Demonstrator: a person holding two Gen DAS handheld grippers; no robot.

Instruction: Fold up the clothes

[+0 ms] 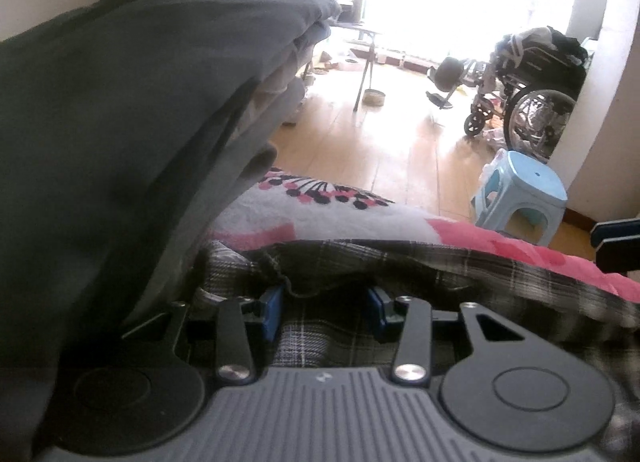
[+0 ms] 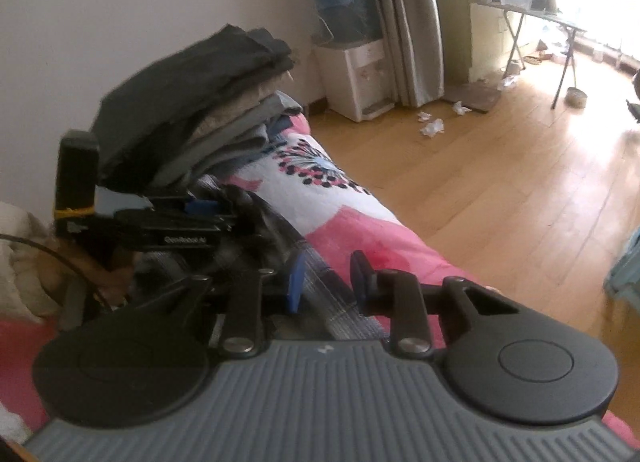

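Plaid garment (image 1: 440,266) beside the folded stack (image 2: 208,110), on the bed (image 2: 360,222).
Soft, limp, light; grip hems. Left tool (image 1: 326,314) and right tool (image 2: 326,282) both parted, straddling cloth, not clamped.

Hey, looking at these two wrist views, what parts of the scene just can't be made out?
- Left wrist view: tips of the left tongs are tucked under the plaid garment.
- Left wrist view: the folded pile fills the left side, hiding what is behind.
- Right wrist view: the plaid garment's full shape, blocked by the right tongs.
- Both: window area overexposed.
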